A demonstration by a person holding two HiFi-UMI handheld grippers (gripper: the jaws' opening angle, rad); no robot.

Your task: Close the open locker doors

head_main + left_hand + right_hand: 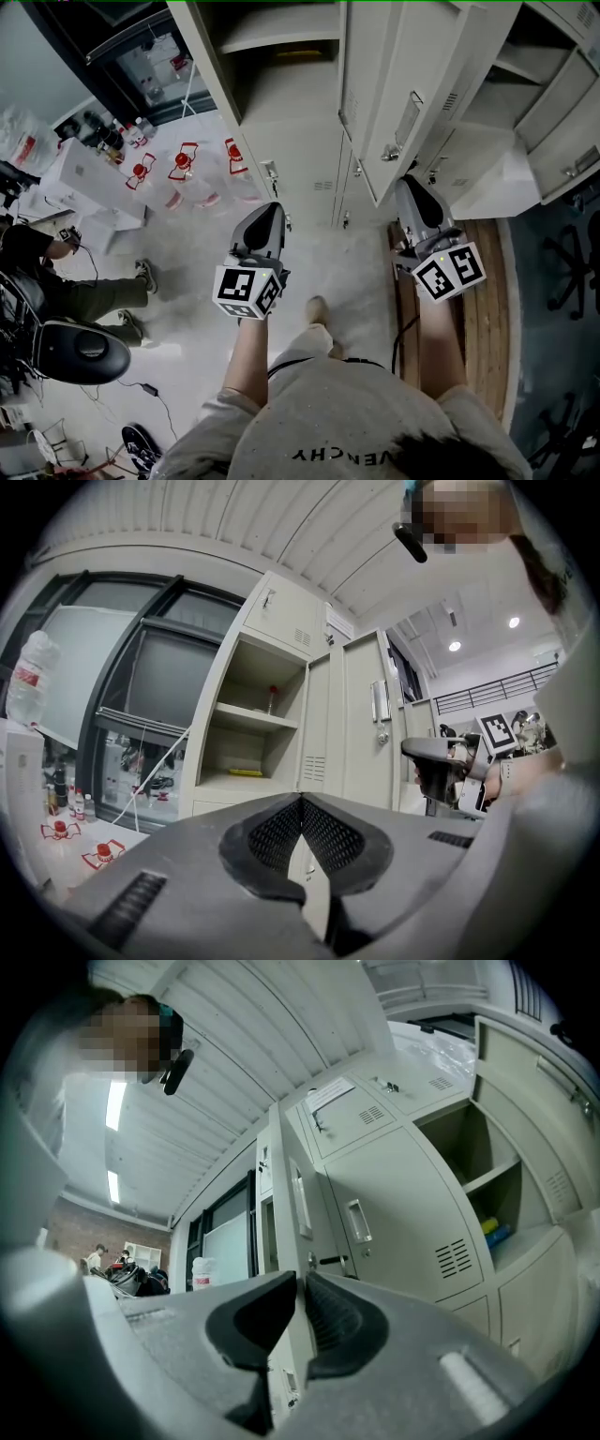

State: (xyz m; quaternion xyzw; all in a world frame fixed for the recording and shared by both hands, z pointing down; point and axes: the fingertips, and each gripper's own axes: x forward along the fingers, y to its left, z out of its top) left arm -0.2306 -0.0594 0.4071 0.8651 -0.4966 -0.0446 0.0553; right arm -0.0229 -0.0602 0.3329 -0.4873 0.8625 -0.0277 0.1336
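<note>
The left gripper (302, 802), jaws together, faces an open locker (249, 681).

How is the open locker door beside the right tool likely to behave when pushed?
The locker door looks like stiff sheet metal, so it should swing as one piece rather than flex. With its thin edge and vent slots, it's probably light and could slam or rebound.

Bare floor (202, 291) ahead and left of left hand-held gripper (270, 210): passable up to the open locker compartment (281, 37). Open locker door (398, 94) juts into the aisle just beside right hand-held gripper (406, 184), barring sideways travel there. Water bottles (183, 169) standing on floor at left; seated person (84, 295) and black chair (80, 352) beyond. Wooden platform (483, 300) along right side.
</note>
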